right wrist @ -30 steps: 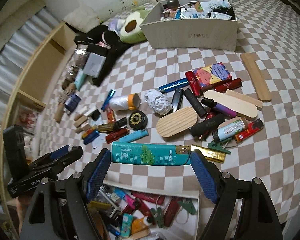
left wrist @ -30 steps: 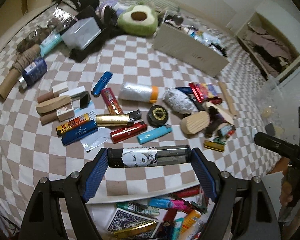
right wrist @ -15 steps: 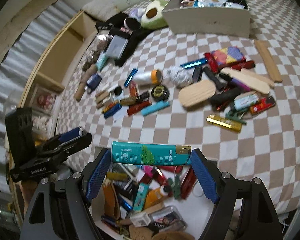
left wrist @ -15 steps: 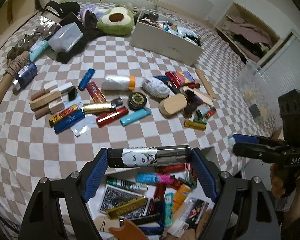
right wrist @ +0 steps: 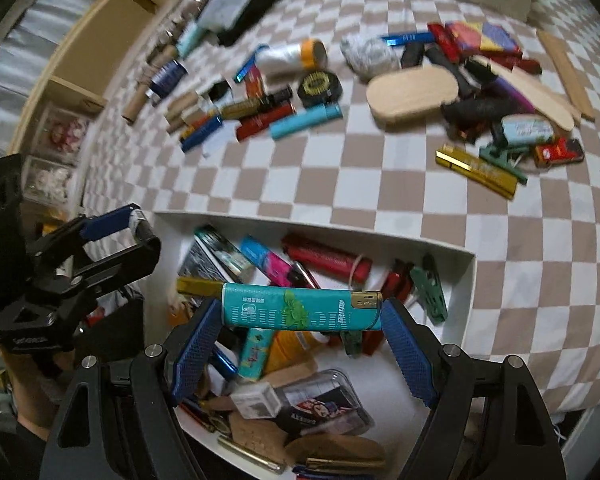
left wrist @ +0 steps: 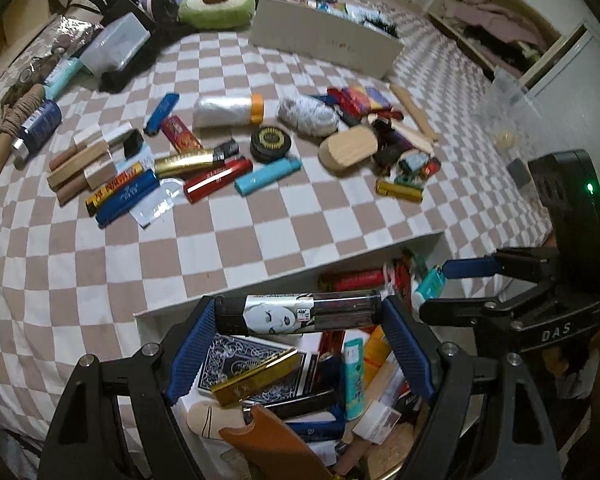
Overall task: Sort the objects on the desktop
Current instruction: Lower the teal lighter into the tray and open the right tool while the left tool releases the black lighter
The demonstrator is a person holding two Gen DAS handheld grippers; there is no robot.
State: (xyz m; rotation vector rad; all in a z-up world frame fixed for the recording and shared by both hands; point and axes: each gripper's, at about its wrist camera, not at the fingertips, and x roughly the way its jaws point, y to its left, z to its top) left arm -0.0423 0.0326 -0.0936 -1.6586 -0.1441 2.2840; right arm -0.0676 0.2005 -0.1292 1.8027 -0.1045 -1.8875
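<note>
where readable, right gripper (left wrist: 440,292) says "das".

We are in a bedroom at home. The surface under everything is a bed spread with a brown-and-white checked sheet (left wrist: 100,264), soft enough to crease. At the far edge of the sheet we see an avocado-shaped plush cushion (left wrist: 218,0) and a beige shoe box (left wrist: 324,36) full of odds and ends. Beyond the sheet's right side stands an open wardrobe shelf (left wrist: 496,28) piled with folded clothes; past its left side we see a light wooden cubby shelf (right wrist: 100,44).
</note>
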